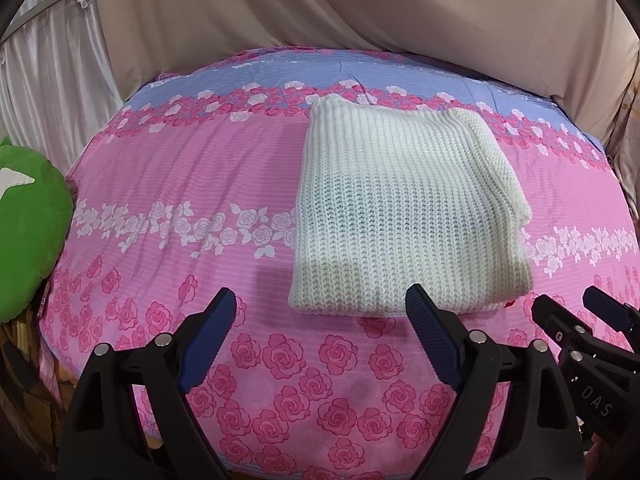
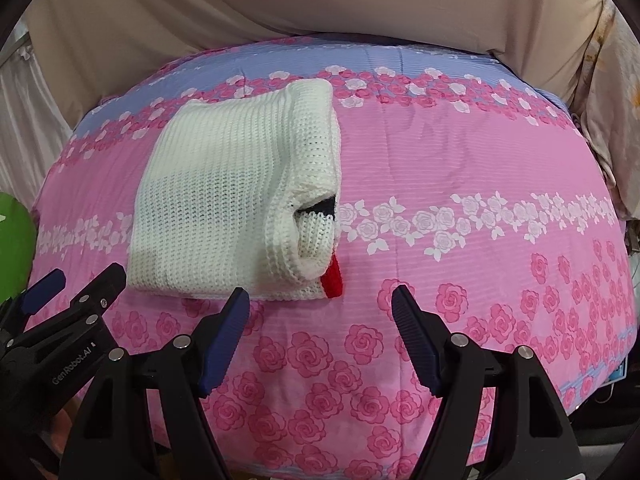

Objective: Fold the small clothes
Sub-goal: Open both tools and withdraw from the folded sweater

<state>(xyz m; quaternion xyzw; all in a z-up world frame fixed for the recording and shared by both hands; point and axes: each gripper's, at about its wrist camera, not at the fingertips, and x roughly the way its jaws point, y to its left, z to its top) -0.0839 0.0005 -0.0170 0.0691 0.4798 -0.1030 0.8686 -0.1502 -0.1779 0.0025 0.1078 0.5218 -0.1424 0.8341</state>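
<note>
A white knitted sweater (image 1: pixel 404 212) lies folded into a rectangle on the pink rose-print bedspread (image 1: pixel 168 184). It also shows in the right wrist view (image 2: pixel 224 200), with a red knitted bit (image 2: pixel 333 278) and a dark patch at its right open edge. My left gripper (image 1: pixel 320 300) is open and empty, just in front of the sweater's near edge. My right gripper (image 2: pixel 320 296) is open and empty, near the sweater's near right corner. Each gripper shows at the edge of the other's view.
A green plush cushion (image 1: pixel 28 224) lies at the bed's left edge. Beige draped cloth (image 1: pixel 360 8) hangs behind the bed. Pale curtains (image 1: pixel 48 80) hang at the far left. Crumpled light fabric (image 2: pixel 612 92) sits at the right.
</note>
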